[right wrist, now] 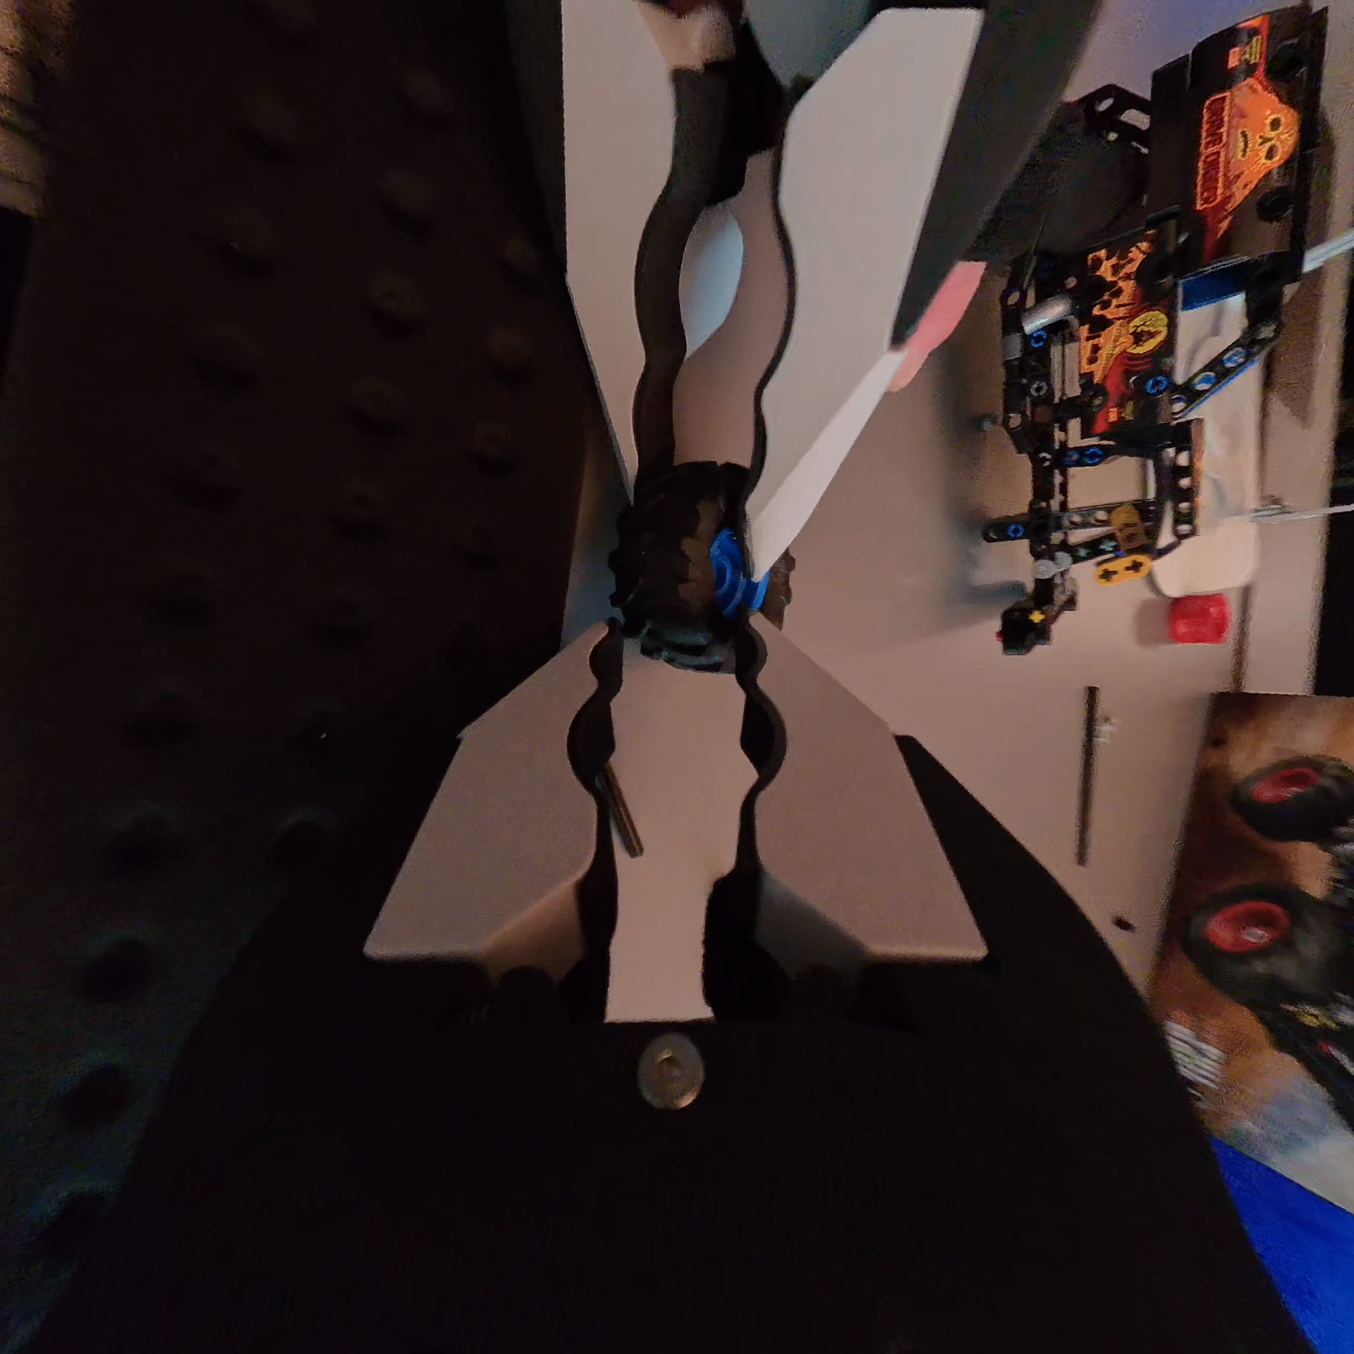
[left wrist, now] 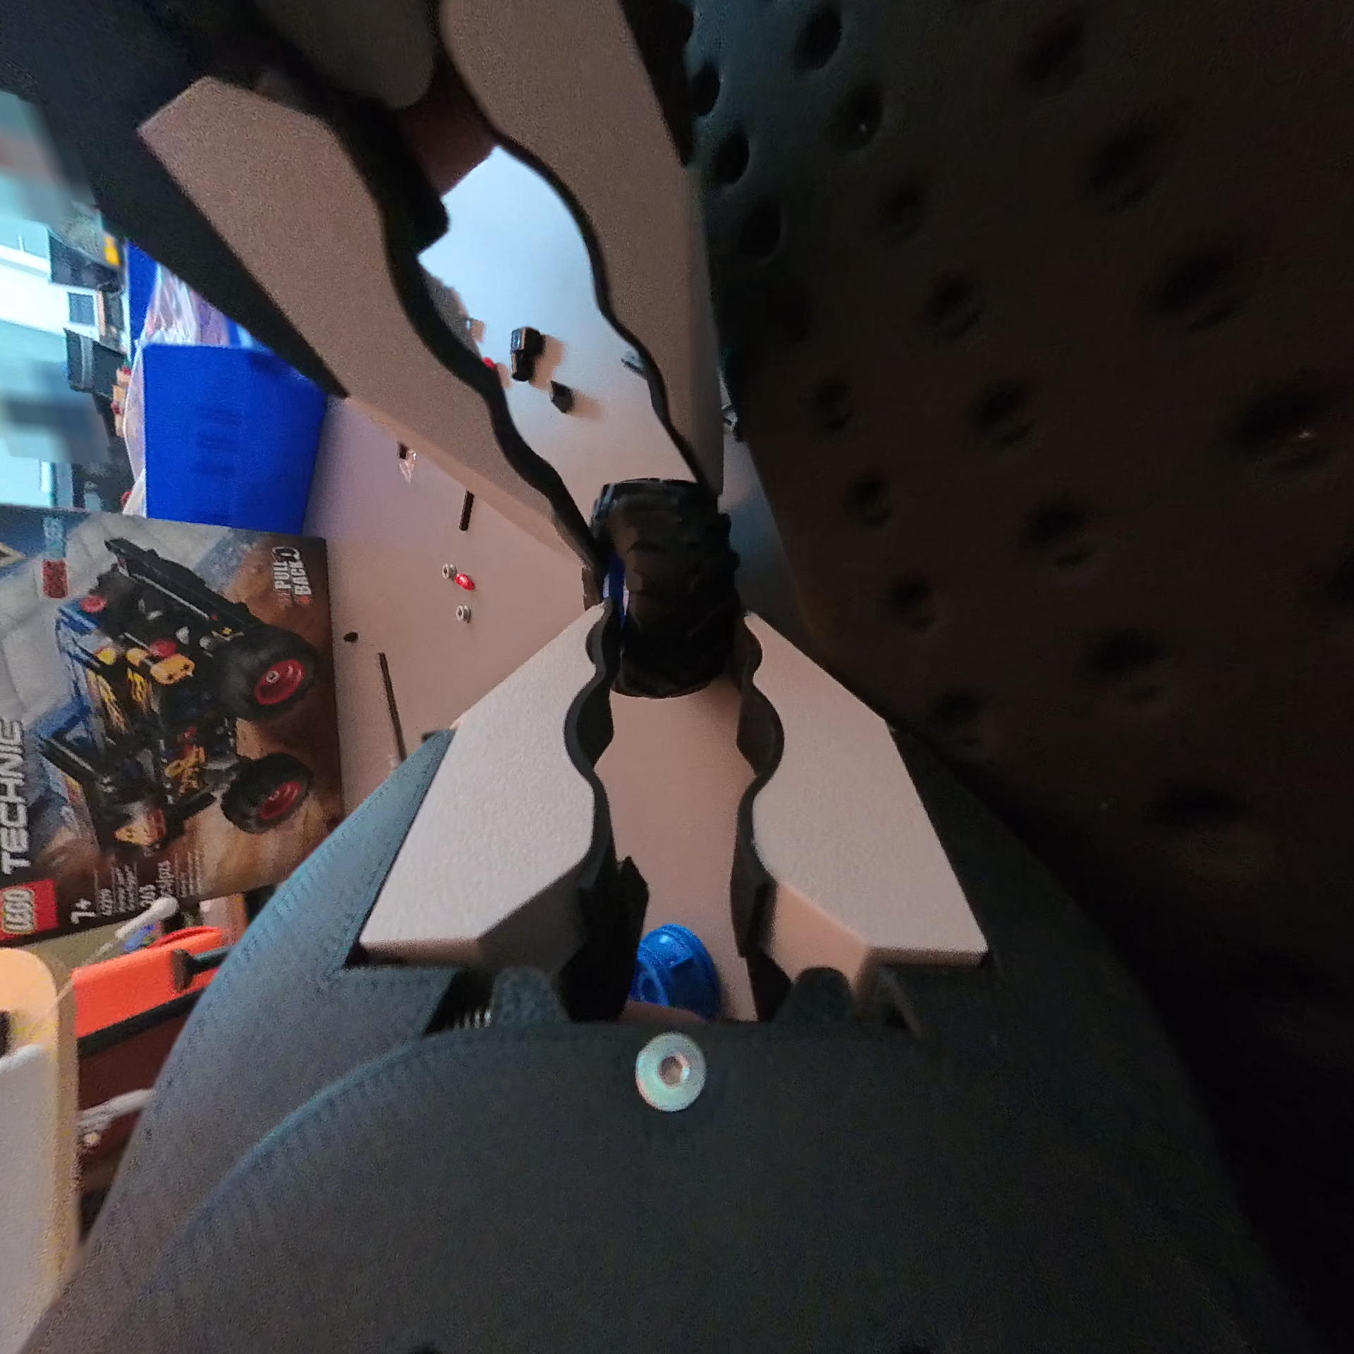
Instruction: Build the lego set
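A black tire (left wrist: 670,579) with a blue rim (right wrist: 735,571) is held in the air between both grippers. My left gripper (left wrist: 670,634) comes from below in the left wrist view and is shut on the tire's lower part. The right gripper's white fingers (left wrist: 330,293) reach in from above and meet the tire's top. In the right wrist view my right gripper (right wrist: 678,641) is shut on the tire (right wrist: 659,564), and the left gripper's fingers (right wrist: 864,220) come in from above. The partly built black truck (right wrist: 1143,366) lies on the table to the right.
The set's box (left wrist: 168,696) and a blue bin (left wrist: 220,425) lie to the left. A second blue rim (left wrist: 674,974), small red and grey parts (left wrist: 463,582) and black axles (right wrist: 1088,777) are scattered on the white table. A red piece (right wrist: 1198,619) lies near the truck.
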Demonstrator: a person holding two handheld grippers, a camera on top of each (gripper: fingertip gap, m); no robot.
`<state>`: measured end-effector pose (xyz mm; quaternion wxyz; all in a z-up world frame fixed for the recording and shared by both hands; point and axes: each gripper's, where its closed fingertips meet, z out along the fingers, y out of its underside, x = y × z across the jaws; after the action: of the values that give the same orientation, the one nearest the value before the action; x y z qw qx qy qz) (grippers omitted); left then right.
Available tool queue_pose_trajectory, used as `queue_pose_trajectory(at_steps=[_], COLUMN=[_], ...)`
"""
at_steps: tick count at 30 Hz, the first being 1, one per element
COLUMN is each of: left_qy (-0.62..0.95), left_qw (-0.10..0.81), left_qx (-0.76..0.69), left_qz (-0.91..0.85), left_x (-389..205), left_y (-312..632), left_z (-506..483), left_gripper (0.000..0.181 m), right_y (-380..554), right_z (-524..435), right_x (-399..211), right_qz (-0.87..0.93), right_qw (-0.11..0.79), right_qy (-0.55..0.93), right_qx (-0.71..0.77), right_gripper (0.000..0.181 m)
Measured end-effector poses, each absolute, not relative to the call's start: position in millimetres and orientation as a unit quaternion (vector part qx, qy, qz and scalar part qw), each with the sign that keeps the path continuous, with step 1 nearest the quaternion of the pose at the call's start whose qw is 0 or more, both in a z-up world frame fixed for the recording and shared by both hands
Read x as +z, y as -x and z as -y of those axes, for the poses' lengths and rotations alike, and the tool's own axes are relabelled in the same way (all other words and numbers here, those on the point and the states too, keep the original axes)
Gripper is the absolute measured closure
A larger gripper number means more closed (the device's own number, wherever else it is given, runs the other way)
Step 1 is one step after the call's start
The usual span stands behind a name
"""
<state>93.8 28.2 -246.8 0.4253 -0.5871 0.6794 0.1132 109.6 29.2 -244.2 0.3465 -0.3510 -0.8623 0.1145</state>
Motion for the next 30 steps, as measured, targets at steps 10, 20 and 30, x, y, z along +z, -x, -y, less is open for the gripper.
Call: queue_pose_trajectory(at_steps=[10, 20, 30], left_qy=[0.561, 0.555, 0.552], left_qw=[0.391, 0.388, 0.384], left_qx=[0.115, 0.114, 0.116], left_qz=[-0.720, -0.727, -0.731], left_x=[-247.8, -248.8, -248.2], left_y=[-97.9, -98.4, -101.2], left_z=[-22.5, -22.1, -23.2], left_gripper=[0.151, 0.152, 0.152], right_y=[-119.8, -117.4, -120.5], right_z=[-28.2, -28.2, -24.5], right_x=[-239.0, -234.6, -244.7], right_qz=[0.890, 0.910, 0.927], right_qw=[0.279, 0.285, 0.239], right_qy=[0.327, 0.272, 0.258], right_qx=[0.156, 0.130, 0.128], right_gripper=[0.170, 0.170, 0.165])
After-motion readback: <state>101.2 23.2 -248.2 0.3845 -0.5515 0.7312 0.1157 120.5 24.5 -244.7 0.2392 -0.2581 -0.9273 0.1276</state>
